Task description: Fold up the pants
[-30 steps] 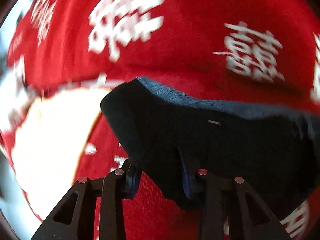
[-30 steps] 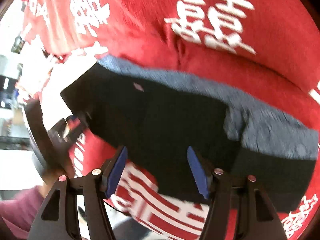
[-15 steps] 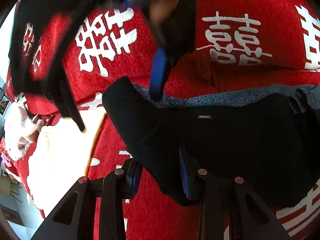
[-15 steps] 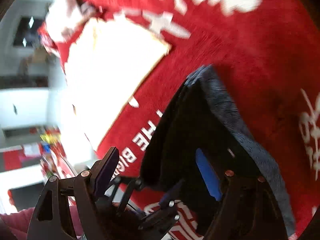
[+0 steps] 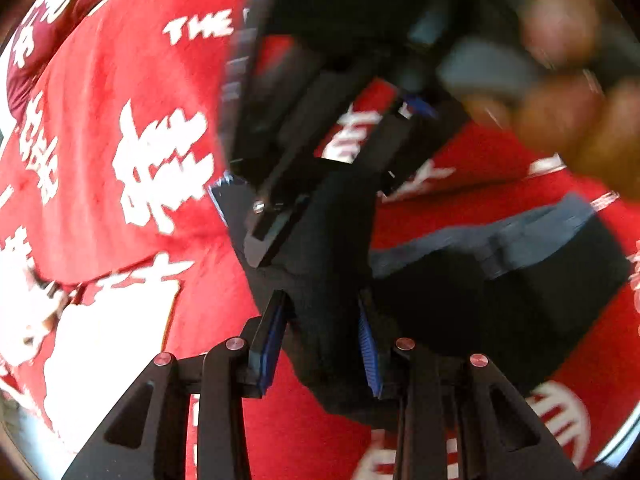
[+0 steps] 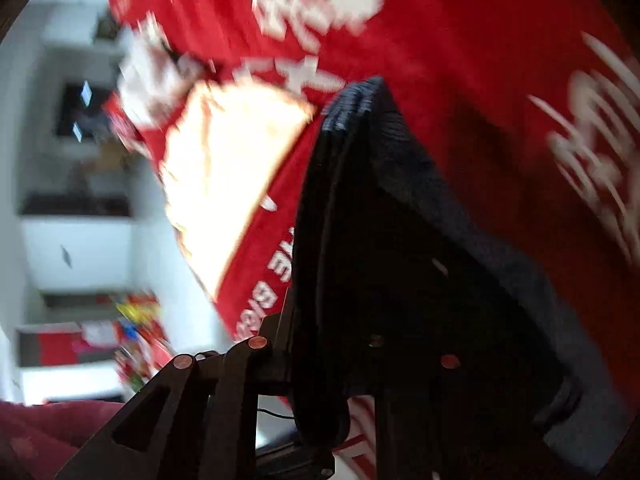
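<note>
Left gripper (image 5: 322,340) fingers clamp a fold of the black pants (image 5: 500,292); right gripper (image 6: 328,360) jaws are closing on the pants' edge, above the red blanket (image 5: 100,128).

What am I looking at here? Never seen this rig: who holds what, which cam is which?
No robot arm: a person carries a two-finger tool in each hand, each with a fisheye camera looking along its fingers. The left wrist view shows the left gripper, its jaws pinching a fold of the dark pants. The blurred black tool above is the right gripper, with the person's hand. The right wrist view shows its jaws closing on the same pants. Everything lies on a red blanket with white lettering.
</note>
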`<action>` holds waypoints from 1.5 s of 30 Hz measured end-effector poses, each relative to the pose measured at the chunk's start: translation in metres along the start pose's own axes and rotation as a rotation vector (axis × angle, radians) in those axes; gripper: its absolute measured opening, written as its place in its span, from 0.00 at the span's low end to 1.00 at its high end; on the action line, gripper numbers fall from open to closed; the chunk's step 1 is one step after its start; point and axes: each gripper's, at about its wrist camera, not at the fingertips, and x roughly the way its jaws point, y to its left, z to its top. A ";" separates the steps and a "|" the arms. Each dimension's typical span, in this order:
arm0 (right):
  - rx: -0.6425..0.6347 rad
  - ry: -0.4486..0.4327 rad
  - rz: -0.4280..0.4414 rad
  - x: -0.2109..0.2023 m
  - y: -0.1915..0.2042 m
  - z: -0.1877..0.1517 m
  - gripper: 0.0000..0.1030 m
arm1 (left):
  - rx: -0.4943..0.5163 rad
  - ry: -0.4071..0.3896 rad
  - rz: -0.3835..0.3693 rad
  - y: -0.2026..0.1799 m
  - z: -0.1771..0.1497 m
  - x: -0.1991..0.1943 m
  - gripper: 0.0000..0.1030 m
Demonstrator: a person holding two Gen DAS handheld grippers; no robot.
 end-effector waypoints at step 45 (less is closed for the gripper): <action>0.468 -0.547 -0.328 -0.177 -0.178 -0.324 0.27 | 0.061 0.404 -0.153 -0.151 0.007 0.050 0.58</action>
